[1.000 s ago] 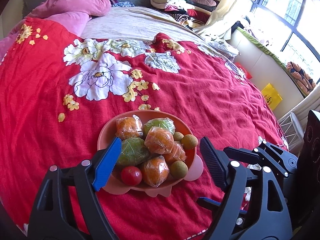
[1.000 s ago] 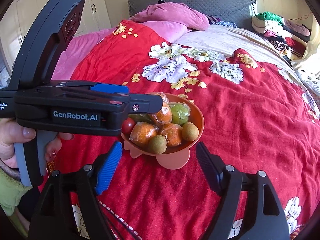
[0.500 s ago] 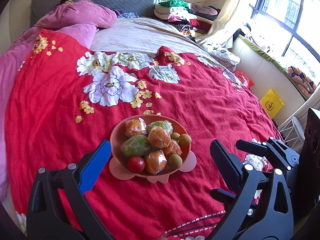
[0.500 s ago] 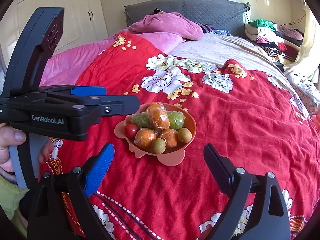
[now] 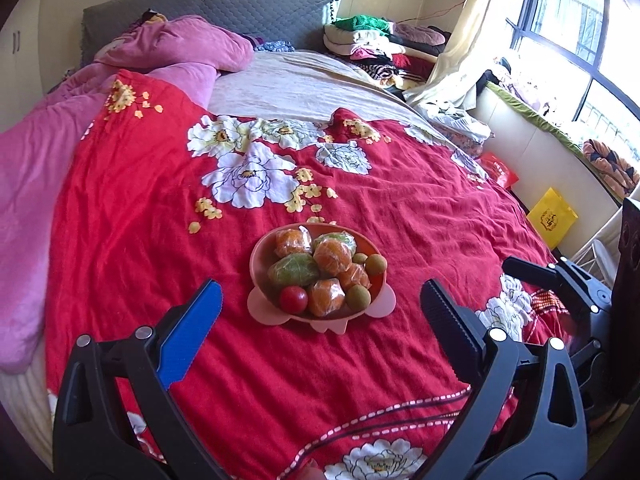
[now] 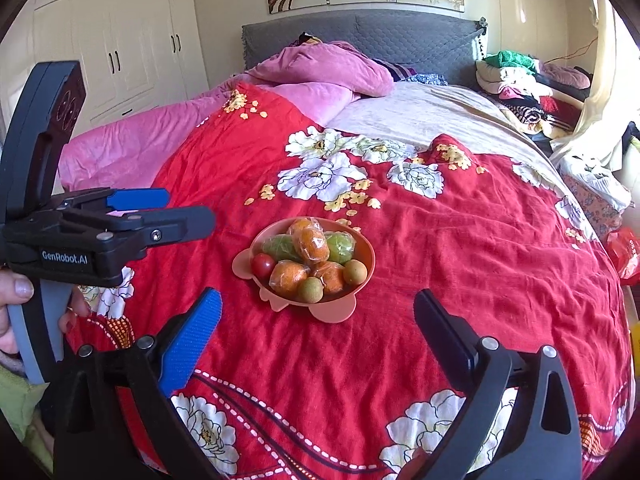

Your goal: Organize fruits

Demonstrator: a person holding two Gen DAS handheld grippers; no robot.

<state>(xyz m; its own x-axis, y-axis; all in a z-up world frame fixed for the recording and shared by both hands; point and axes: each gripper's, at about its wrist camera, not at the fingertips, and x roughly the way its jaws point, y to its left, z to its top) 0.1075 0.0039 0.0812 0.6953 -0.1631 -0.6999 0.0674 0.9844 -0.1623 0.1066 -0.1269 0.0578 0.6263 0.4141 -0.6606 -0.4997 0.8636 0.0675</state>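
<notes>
A pink bowl (image 5: 253, 268) (image 6: 368, 250) sits on the red flowered bedspread (image 5: 120, 240). It holds plastic-wrapped oranges (image 5: 335, 255) (image 6: 311, 242), wrapped green fruits (image 5: 294, 270) (image 6: 340, 246), a red tomato (image 5: 293, 299) (image 6: 262, 265) and small brown-green round fruits (image 5: 358, 298) (image 6: 310, 290). My left gripper (image 5: 320, 284) stands open, short of the bowl and above the bedspread, with nothing between its fingers. My right gripper (image 6: 317, 293) is also drawn back from the bowl; its jaws are opening and empty. In the right wrist view a hand (image 6: 16, 288) holds the left gripper (image 6: 189, 210) at the left edge.
A pink quilt (image 5: 180, 48) and a beige sheet (image 5: 304, 84) lie toward the grey headboard (image 6: 360, 36). Folded clothes (image 5: 372, 44) are piled at the far right. A window (image 5: 580, 20), a yellow bag (image 5: 552, 216) and white wardrobes (image 6: 120, 40) border the bed.
Both grippers have drawn back and upward from the bowl, which now looks smaller and farther off. Both pairs of jaws have spread wider. The bowl and fruit have not moved.
</notes>
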